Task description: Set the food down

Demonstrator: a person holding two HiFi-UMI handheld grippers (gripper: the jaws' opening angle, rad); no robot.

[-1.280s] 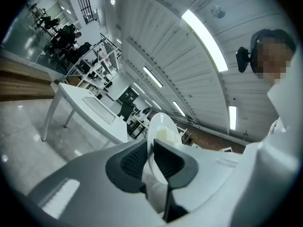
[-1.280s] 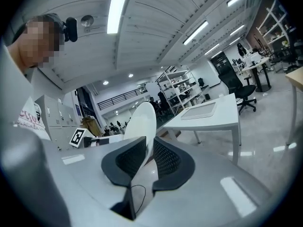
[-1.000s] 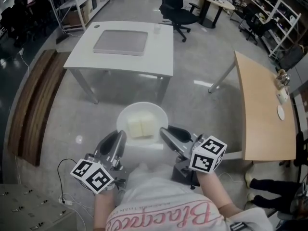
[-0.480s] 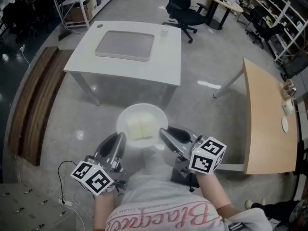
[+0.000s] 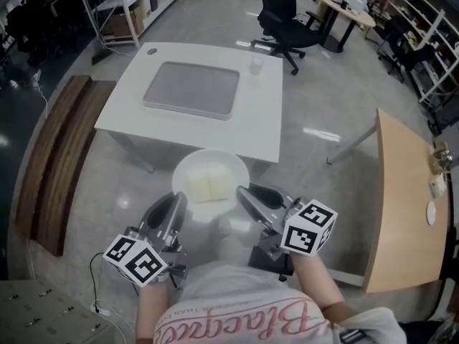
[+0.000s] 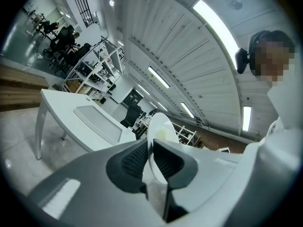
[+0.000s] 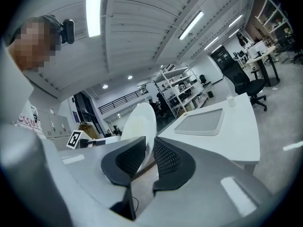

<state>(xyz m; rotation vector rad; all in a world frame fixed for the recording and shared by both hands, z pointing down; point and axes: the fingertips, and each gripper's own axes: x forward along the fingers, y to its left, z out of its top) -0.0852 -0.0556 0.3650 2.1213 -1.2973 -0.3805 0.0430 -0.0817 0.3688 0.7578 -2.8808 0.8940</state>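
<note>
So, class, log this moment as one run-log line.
left hand-held gripper: shut on plate | right hand-held gripper: shut on plate | food: on plate | plate: not yet on table

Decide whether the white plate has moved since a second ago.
Yes. The plate has come forward toward the white table: the earlier floor gap has closed, and its far rim now reaches the table's near edge.

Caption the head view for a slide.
The left gripper and right gripper clamp opposite rims of a white plate of pale food, before the white table with a grey tray.
</note>
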